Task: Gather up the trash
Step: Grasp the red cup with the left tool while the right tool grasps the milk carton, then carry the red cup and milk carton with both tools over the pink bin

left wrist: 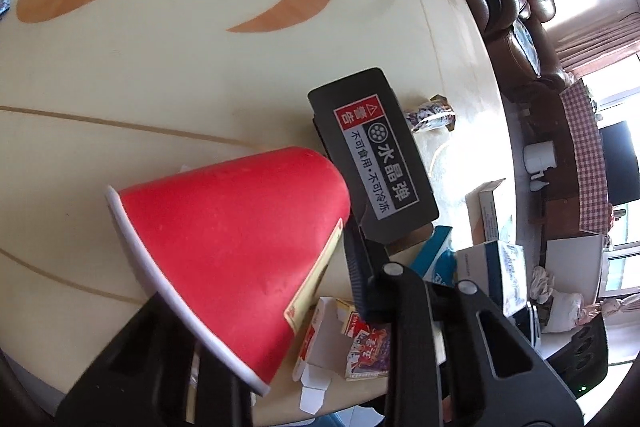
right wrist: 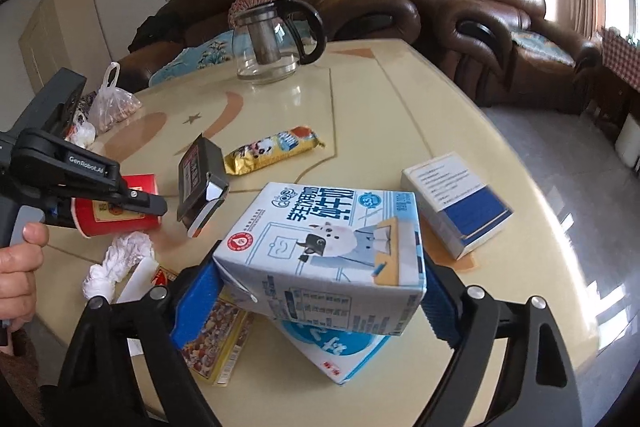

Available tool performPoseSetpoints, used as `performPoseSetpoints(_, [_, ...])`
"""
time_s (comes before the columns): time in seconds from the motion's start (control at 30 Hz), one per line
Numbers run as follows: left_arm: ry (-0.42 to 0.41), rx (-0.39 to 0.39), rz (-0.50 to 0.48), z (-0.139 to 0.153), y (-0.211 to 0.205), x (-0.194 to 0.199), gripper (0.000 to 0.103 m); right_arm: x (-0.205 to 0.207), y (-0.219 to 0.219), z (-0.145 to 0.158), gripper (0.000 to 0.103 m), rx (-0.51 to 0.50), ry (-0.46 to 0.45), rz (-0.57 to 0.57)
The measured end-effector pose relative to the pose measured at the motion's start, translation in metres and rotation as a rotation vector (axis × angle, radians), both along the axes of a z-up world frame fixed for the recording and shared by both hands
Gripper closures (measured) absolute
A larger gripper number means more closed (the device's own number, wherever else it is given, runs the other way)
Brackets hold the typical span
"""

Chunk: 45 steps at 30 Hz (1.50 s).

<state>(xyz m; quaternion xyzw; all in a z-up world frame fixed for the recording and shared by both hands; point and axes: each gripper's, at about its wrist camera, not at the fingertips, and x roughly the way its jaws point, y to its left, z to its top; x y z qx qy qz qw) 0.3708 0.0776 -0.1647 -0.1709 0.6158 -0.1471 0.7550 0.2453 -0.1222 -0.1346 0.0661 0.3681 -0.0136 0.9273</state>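
We see L gripper clamped narrow on red paper cup, cup tipped on side just above table, rim toward us. R gripper w/ jaws wide, blue pads against both sides of milk carton, carton atop another flat carton. Crumpled tissue, snack bar wrapper, white-blue box near; glass teapot further back

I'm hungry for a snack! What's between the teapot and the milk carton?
A yellow snack packet lies between the teapot and the milk carton, touching neither. The right wrist view shows it.
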Motion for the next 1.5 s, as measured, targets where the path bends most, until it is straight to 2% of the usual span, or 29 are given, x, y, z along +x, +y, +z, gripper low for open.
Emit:
performPoseSetpoints(0.17, [-0.053,0.004,0.01,0.008,0.002,-0.003,0.077,-0.005,-0.001,0.01,0.019,-0.025,-0.036,0.003])
performPoseSetpoints(0.3, [-0.097,0.058,0.008,0.016,0.001,-0.006,0.077,-0.006,-0.001,0.016,0.019,-0.042,-0.049,0.009])
performPoseSetpoints(0.43, [-0.119,0.065,-0.005,0.025,-0.001,-0.009,0.077,-0.008,-0.003,0.023,0.019,-0.047,-0.056,0.011])
performPoseSetpoints(0.57, [-0.165,0.113,-0.014,0.038,-0.005,-0.02,0.077,-0.012,-0.003,0.032,0.019,-0.062,-0.067,0.016])
performPoseSetpoints(0.7, [-0.19,0.113,-0.021,0.048,-0.007,-0.033,0.077,-0.019,-0.004,0.044,0.019,-0.067,-0.079,0.023])
performPoseSetpoints(1.03, [-0.302,0.192,-0.046,0.085,-0.013,-0.089,0.077,-0.055,0.003,0.079,0.019,-0.093,-0.123,0.047])
performPoseSetpoints(1.3, [-0.377,0.224,-0.086,0.109,-0.025,-0.145,0.077,-0.099,0.014,0.108,0.019,-0.113,-0.162,0.078])
performPoseSetpoints(1.5, [-0.404,0.227,-0.111,0.118,-0.03,-0.18,0.077,-0.133,0.02,0.123,0.019,-0.13,-0.183,0.09])
